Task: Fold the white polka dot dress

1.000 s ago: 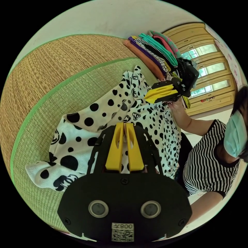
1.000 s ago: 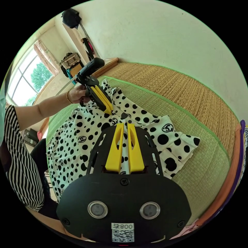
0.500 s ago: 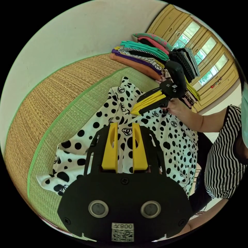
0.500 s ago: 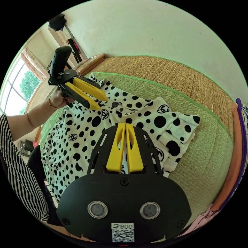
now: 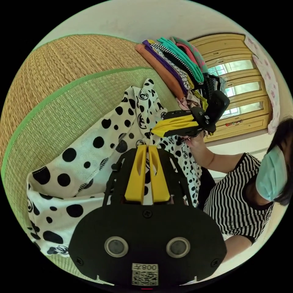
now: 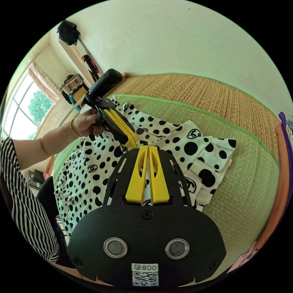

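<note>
Dress: the white polka dot dress with black spots and ring-shaped marks (image 5: 91,152) is spread across the bed surface. One edge hangs over the near side by the person. A ruffled end is bunched toward the stacked clothes.

Change noted: half a second ago the jaws of the left black-and-yellow gripper (image 5: 146,148) were held apart above the cloth. They are now brought together, and a strip of white fabric is seen pinched between them. The right black-and-yellow gripper (image 6: 148,148) is seen clamped as before, with white fabric caught in its slot. In the right gripper view the left gripper (image 6: 132,142) is pointed down at the dress, its tip just beside the right gripper's tip. In the left gripper view the right gripper (image 5: 156,132) is found equally close.

Meaning, as judged: a second hold has been taken near the middle of the dress. With both pinches side by side, a fold line is probably being set. The fold itself is not yet made; the garment is barely begun.

Surface: a green woven mat (image 5: 61,113) is laid under the dress, bordered farther back by a tan woven mat (image 5: 61,61).

Room: a plain pale wall (image 6: 183,39) is seen behind the bed, and wooden-framed windows (image 5: 241,88) are lit by daylight. A stack of folded coloured clothes (image 5: 177,67) is kept at the mat's end. A black-and-white striped shirt (image 5: 235,195) is worn by the person. The left gripper's handle is held in a hand (image 6: 87,122).
</note>
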Available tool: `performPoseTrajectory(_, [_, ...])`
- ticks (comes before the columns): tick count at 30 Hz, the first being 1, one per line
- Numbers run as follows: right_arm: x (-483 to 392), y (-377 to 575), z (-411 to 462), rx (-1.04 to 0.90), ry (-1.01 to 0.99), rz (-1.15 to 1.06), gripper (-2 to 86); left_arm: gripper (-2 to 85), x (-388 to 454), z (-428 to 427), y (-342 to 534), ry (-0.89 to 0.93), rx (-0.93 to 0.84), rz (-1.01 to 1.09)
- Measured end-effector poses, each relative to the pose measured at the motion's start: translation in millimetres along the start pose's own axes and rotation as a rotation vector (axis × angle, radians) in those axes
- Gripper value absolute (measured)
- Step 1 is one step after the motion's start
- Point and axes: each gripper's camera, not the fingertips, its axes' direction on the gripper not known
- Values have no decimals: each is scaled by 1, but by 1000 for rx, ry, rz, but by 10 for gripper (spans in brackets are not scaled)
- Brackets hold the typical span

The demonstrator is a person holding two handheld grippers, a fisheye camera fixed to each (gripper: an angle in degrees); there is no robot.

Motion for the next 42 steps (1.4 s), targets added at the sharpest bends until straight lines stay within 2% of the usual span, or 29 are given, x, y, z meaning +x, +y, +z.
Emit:
performPoseTrajectory(3, [0,-5,5,-15,11,-5,1,56,0,-8,8,-60,40,-3])
performPoseTrajectory(8, [5,-2,4,-8,7,14,1,74,44,-16,17,-315,128,119])
performPoseTrajectory(12, [9,2,2,-7,5,34,1,31,55,7,7,-462,20,167])
performPoseTrajectory(15, [11,5,-4,6,21,48,1,18,46,9,6,-357,19,145])
performPoseTrajectory(18, [17,6,-7,20,32,75,1,14,16,-3,12,-155,75,41])
performPoseTrajectory(25, [20,-7,7,5,27,79,1,19,-37,-17,44,-17,135,-123])
performPoseTrajectory(33, [12,-28,29,-63,96,56,1,65,-29,-39,76,-32,208,-94])
performPoseTrajectory(38, [18,-31,30,-59,57,77,2,50,-9,-91,141,-205,371,-124])
performPoseTrajectory(42, [12,-33,25,-55,73,87,2,33,-15,-97,168,-355,324,-202])
